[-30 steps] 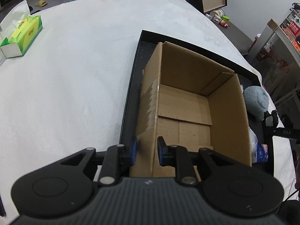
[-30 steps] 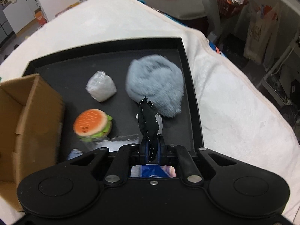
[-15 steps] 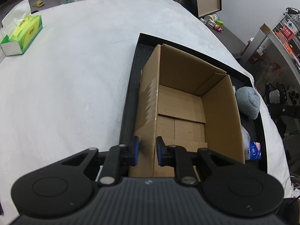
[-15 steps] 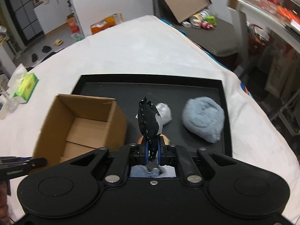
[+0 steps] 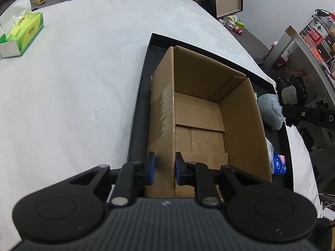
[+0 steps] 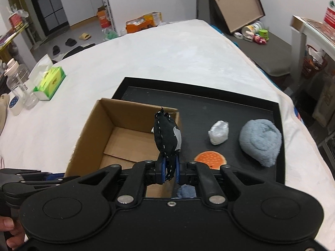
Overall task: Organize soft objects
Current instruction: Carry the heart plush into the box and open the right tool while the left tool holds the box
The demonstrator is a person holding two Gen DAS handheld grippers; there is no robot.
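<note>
Right gripper carried black toy over empty box.

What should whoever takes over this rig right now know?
Left gripper: straddling the near left wall of the open brown cardboard box; grip not confirmed.
Right gripper: shut on the small black stitched plush toy, held above the box's right edge.
On the black tray: fluffy grey-blue plush, white wrapped bundle, orange burger toy, blue packet.
Done: nothing in the box yet.
Left: drop the black toy in, then likely the other soft items.
</note>
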